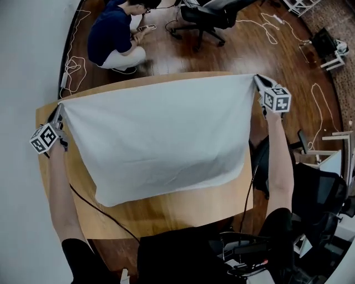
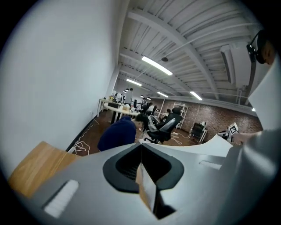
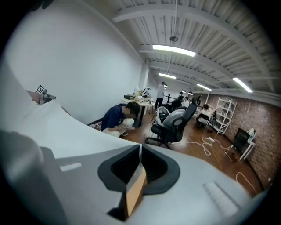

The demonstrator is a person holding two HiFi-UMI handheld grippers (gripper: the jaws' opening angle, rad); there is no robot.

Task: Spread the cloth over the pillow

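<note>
Head view: a white cloth [image 1: 161, 138] hangs spread between two hand-held grippers above a wooden table [image 1: 166, 216]. Its upper edge runs taut from the left gripper [image 1: 60, 106] to the right gripper [image 1: 257, 79]. The rest of the sheet drapes down toward the person, and it covers most of the tabletop from this angle. What lies beneath the sheet cannot be seen.

Left gripper [image 2: 141, 147]: in the left gripper view the jaws are closed on one upper corner of the cloth [image 2: 219, 147], with a fold of the fabric pinched between them. The sheet sweeps off to the right of that view.

Right gripper [image 3: 139, 151]: in the right gripper view the jaws are likewise clamped on the opposite upper corner of the cloth [image 3: 57, 127]. Here the sheet extends to the left.

Each gripper carries a marker cube, seen at the left [image 1: 44, 138] and at the right [image 1: 276, 100] of the head view, with the person's bare forearms behind them. A black cable [image 1: 102, 213] crosses the near left part of the table.

Background: beyond the far edge of the table a person in a dark blue top [image 1: 113, 36] crouches on the wooden floor. A black office chair [image 1: 208, 16] stands beside that person, and white cables [image 1: 269, 28] trail over the boards.
</note>
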